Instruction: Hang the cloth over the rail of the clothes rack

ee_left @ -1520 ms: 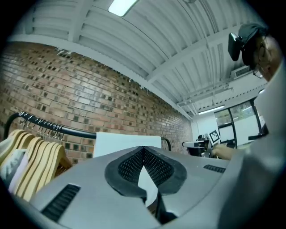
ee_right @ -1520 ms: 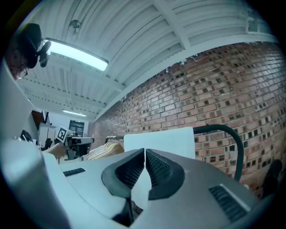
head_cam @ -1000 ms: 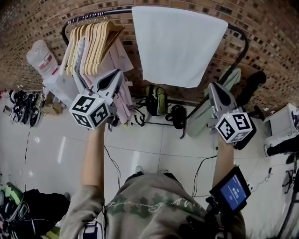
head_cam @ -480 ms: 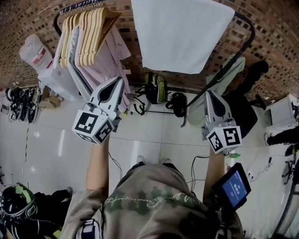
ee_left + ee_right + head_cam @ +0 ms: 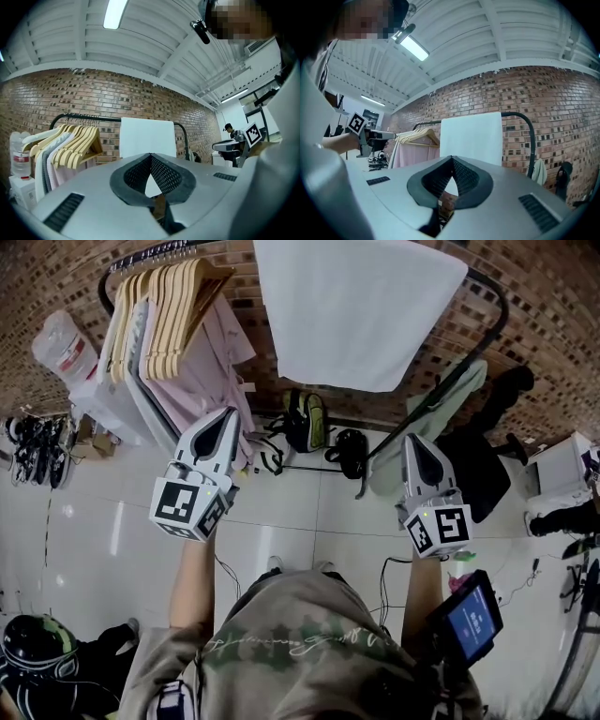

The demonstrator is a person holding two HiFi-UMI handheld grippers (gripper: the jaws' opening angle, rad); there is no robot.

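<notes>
Left tongs (image 5: 227,416) and right tongs (image 5: 414,440) are both closed tip to tip, holding nothing, pointing toward a clothes rack. The white cloth (image 5: 356,310) hangs draped over the rack's black rail (image 5: 530,140), well apart from both tongs. Wooden hangers (image 5: 173,306) hang beside it. A brick wall (image 5: 553,296) stands behind.

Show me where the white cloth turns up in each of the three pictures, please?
Head view: the white cloth hangs at top centre.
Left gripper view: the white cloth is in the middle, slightly below centre.
Right gripper view: the white cloth is in the middle, a little right of centre.
Shared landmark: the wooden hangers sit just left of it in every view.
</notes>
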